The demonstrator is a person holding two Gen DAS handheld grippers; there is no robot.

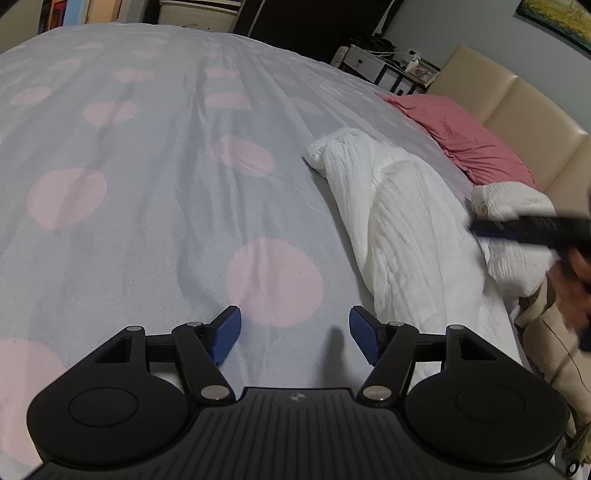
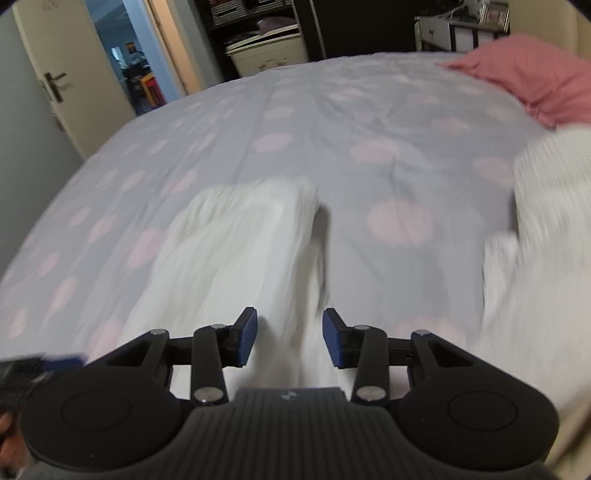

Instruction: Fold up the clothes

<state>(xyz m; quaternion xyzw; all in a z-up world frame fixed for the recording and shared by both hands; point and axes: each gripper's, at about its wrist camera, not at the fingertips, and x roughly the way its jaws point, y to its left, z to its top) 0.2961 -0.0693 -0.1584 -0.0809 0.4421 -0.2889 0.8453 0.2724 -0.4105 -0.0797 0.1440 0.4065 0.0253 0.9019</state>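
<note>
A white ribbed garment (image 1: 399,221) lies crumpled along the right side of the bed, its elastic cuff pointing to the far end. My left gripper (image 1: 295,338) hovers open over bare sheet just left of it, holding nothing. In the right wrist view, a long flat part of the white garment (image 2: 240,251) stretches away under my right gripper (image 2: 291,341), which is open above the cloth. More white cloth (image 2: 546,229) is bunched at the right. The right gripper (image 1: 491,227) shows blurred over the garment in the left wrist view.
The bed sheet (image 1: 147,166) is grey-blue with pink dots. A pink pillow (image 1: 461,136) rests against the beige headboard (image 1: 517,103). A beige cloth (image 1: 554,343) hangs at the bed's right edge. An open door (image 2: 66,81) and shelves (image 2: 258,29) lie beyond the bed.
</note>
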